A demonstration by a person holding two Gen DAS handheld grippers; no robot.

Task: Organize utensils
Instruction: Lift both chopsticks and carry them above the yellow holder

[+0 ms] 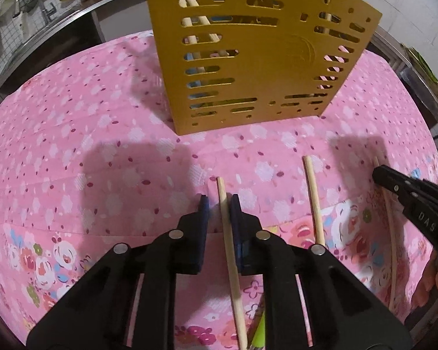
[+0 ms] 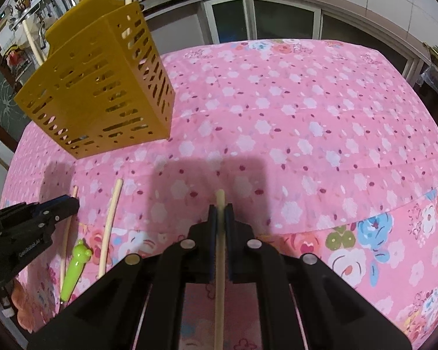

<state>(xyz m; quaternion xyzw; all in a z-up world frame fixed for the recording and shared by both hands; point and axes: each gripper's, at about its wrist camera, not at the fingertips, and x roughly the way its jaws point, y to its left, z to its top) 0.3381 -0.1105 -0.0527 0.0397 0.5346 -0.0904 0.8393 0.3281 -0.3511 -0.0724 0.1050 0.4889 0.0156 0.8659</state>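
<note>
A: What sits between the left gripper [image 1: 220, 202] pads?

B: 1 wooden chopstick [image 1: 229, 250], lying on the pink floral tablecloth [image 1: 81, 134]. It touches the right pad; a gap shows on the left.

A: Anything beside it?

B: A 2nd chopstick [image 1: 314, 201] lies to the right, apart. Further right, the right gripper [image 1: 378, 175] tip rests on a 3rd chopstick [image 1: 392, 250].

A: And behind?

B: A yellow slotted utensil holder [image 1: 248, 67] stands upright, with chopsticks inside.
</note>
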